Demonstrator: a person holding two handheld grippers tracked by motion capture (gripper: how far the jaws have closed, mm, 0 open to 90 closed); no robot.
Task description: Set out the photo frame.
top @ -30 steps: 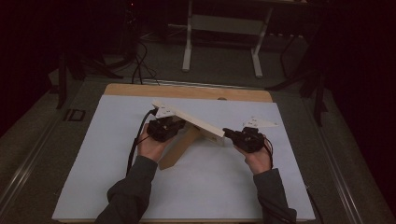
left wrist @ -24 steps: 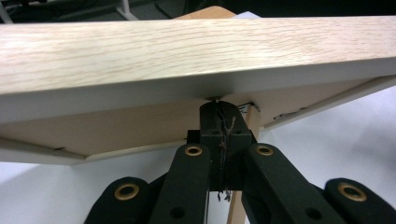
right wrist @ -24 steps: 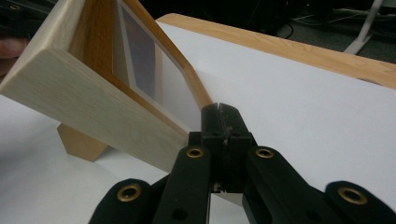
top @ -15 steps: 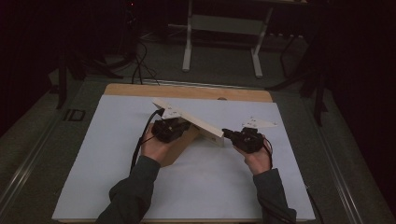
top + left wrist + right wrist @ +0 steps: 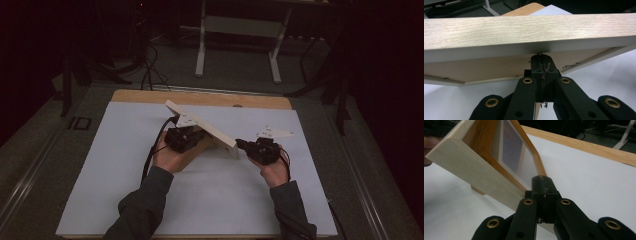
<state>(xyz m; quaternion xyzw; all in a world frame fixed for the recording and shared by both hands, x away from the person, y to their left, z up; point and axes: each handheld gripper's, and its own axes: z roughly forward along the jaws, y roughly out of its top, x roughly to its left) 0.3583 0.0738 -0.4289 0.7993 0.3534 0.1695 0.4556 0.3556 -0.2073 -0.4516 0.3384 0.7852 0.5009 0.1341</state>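
Two grippers: both at work on one wooden picture frame (image 5: 202,127), held tilted above the white table cover (image 5: 115,165).
Frame: light wood, raised on a slant over the middle of the table, far end higher; glass pane (image 5: 511,152) seen from the right gripper view.
Left gripper (image 5: 192,136): tucked under the frame, jaws closed together, tips pressing up against the frame's lower edge (image 5: 539,53).
Right gripper (image 5: 241,145): jaws closed together, tips touching the frame's near corner (image 5: 540,178).
Hands: left hand (image 5: 170,157), right hand (image 5: 275,170), each behind its gripper.
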